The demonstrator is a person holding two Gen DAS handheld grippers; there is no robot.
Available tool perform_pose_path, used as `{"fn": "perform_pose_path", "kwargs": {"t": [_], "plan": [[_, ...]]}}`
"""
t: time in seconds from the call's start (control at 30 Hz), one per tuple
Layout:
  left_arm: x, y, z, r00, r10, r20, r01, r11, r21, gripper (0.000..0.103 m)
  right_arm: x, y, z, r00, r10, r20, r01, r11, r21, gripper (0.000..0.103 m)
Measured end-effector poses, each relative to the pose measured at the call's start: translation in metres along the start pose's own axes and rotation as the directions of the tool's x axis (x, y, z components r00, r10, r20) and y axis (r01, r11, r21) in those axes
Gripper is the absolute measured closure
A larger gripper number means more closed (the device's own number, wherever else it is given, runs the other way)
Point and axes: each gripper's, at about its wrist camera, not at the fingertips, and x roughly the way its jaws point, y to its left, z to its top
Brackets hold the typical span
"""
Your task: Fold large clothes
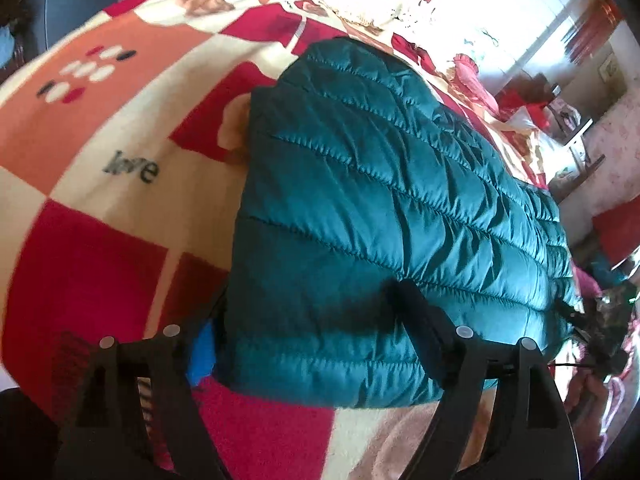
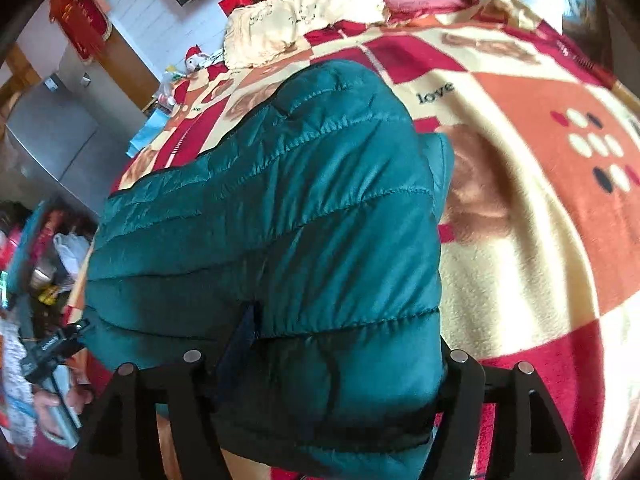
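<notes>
A teal quilted puffer jacket (image 1: 380, 184) lies on a bed blanket; it also fills the right wrist view (image 2: 272, 208). My left gripper (image 1: 312, 320) has its jaws spread wide around the jacket's near edge; one finger (image 1: 420, 320) rests on top of the fabric, the other is half hidden beside the edge. My right gripper (image 2: 328, 360) also has its jaws wide apart, with a thick fold of the jacket bulging between them. The right gripper's fingertips are hidden by the fabric.
The checked red, orange and cream blanket (image 1: 100, 168) with the word "love" covers the bed. Pillows (image 2: 288, 28) lie at the far end. A cluttered floor and the other hand-held gripper (image 2: 52, 348) show at the bed's side. A grey fridge (image 2: 52, 136) stands beyond.
</notes>
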Motion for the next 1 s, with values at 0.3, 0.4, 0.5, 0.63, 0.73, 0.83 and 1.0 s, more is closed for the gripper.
{"fn": "perform_pose_path", "kwargs": {"t": [0.3,0.4,0.5,0.63,0.73,0.83,1.0], "plan": [[-0.045,-0.018,-0.015,0.983,0.114,0.144,-0.129,0.986,0.102,0.022,-0.056,0.016,-0.018,0.988,-0.125,0.094,0.131,0.99,-0.06,0.032],[-0.051,-0.028,-0.019,0.974,0.137,0.178,-0.16,0.98,0.121,0.022,-0.072,0.031,-0.028,0.98,-0.142,0.138,0.155,0.984,-0.09,0.03],[-0.055,-0.036,-0.023,0.969,0.156,0.191,-0.184,0.974,0.135,0.022,-0.082,0.056,-0.038,0.977,-0.136,0.166,0.162,0.975,-0.154,0.027],[-0.056,-0.047,-0.03,0.97,0.151,0.192,-0.18,0.973,0.145,0.022,-0.085,0.088,-0.053,0.976,-0.096,0.196,0.138,0.967,-0.213,0.02],[-0.058,-0.056,-0.035,0.968,0.153,0.201,-0.186,0.97,0.156,0.022,-0.081,0.109,-0.063,0.974,-0.078,0.213,0.13,0.962,-0.241,0.014],[-0.06,-0.068,-0.041,0.96,0.167,0.226,-0.21,0.961,0.181,0.022,-0.074,0.127,-0.069,0.968,-0.089,0.235,0.148,0.957,-0.249,0.013],[-0.062,-0.08,-0.047,0.955,0.16,0.249,-0.213,0.956,0.201,0.022,-0.063,0.153,-0.075,0.955,-0.12,0.271,0.192,0.947,-0.257,0.013]]}}
